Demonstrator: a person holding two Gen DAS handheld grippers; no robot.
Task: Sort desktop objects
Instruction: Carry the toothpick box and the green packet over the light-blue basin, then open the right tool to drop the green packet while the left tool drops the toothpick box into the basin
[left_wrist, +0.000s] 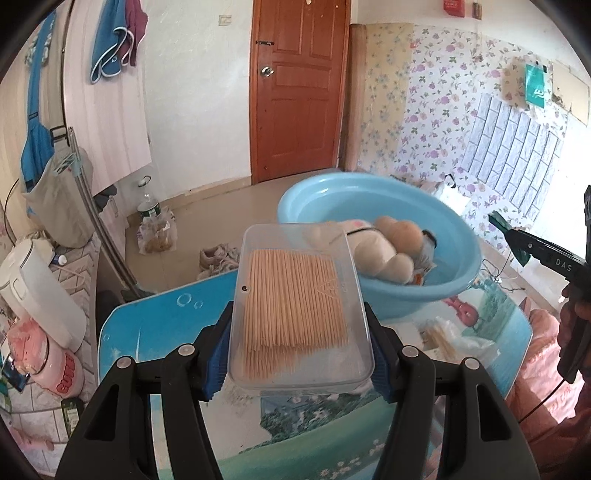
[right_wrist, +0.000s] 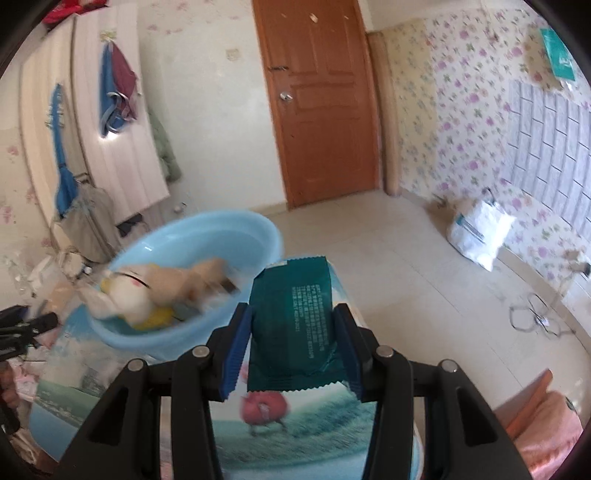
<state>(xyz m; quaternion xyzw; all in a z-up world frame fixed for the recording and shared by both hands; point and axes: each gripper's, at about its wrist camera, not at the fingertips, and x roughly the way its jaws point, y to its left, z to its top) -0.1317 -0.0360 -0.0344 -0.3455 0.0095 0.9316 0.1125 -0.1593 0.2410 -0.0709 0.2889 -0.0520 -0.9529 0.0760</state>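
My left gripper (left_wrist: 299, 354) is shut on a clear plastic toothpick box (left_wrist: 299, 306) and holds it above the picture-printed table (left_wrist: 162, 325), in front of the light blue basin (left_wrist: 384, 229). The basin holds a plush toy (left_wrist: 384, 247) and small items. My right gripper (right_wrist: 291, 339) is shut on a dark green sachet (right_wrist: 291, 325), held above the table (right_wrist: 295, 435) to the right of the basin (right_wrist: 192, 251). The right gripper with its sachet also shows at the right edge of the left wrist view (left_wrist: 513, 236).
A clear bag of sticks (left_wrist: 450, 339) lies on the table right of the box. A white kettle (left_wrist: 33, 291) and pink jar (left_wrist: 55, 365) stand at the left. A white bag (right_wrist: 480, 232) and cables (right_wrist: 535, 314) lie on the floor. A wooden door (left_wrist: 299, 85) is behind.
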